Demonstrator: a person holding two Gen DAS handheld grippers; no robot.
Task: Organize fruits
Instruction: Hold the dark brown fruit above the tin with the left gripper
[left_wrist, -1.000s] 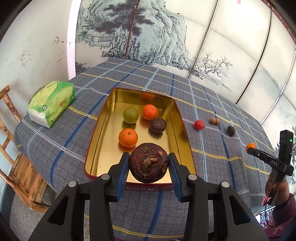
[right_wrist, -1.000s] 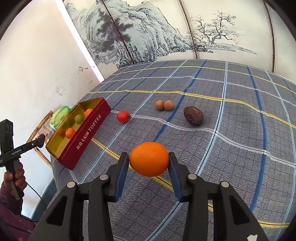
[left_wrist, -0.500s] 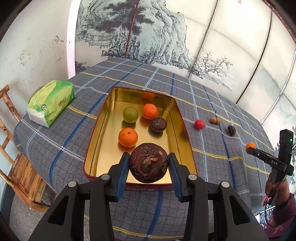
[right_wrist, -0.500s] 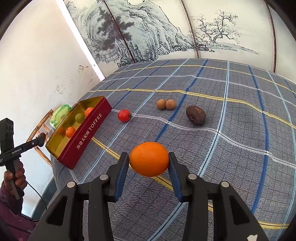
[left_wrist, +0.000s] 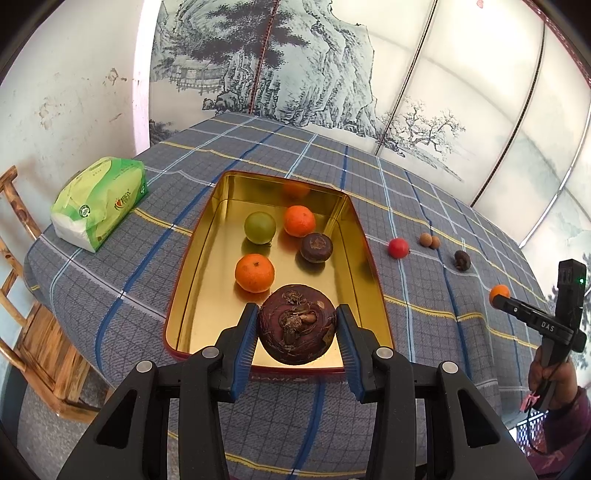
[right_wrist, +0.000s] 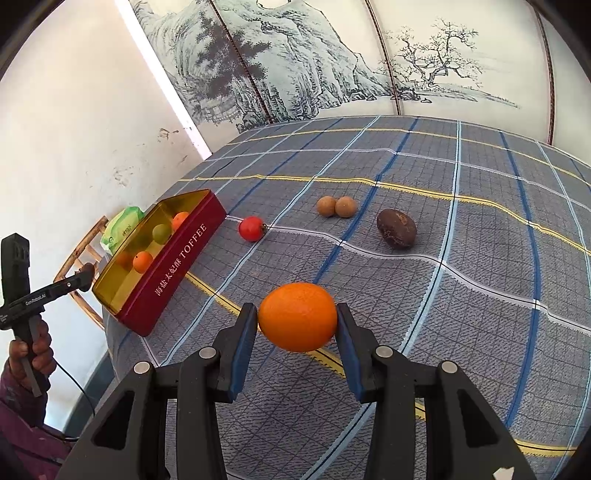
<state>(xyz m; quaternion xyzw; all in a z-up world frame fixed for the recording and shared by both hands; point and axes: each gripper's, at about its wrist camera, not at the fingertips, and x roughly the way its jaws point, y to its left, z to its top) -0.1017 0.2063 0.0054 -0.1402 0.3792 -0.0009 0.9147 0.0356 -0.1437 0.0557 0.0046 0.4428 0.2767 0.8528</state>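
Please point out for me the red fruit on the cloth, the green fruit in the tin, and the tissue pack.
red fruit (right_wrist: 252, 229), right wrist view, centre of its skin.
green fruit (left_wrist: 260, 227), left wrist view, middle of its top.
tissue pack (left_wrist: 101, 201), left wrist view, printed green side.

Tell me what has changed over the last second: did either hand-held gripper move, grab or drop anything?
Nothing visibly changed. The left hand-held gripper stays shut on the dark purple fruit over the near end of the tin, and the right hand-held gripper stays shut on the orange above the tablecloth. The loose fruits lie where they were.
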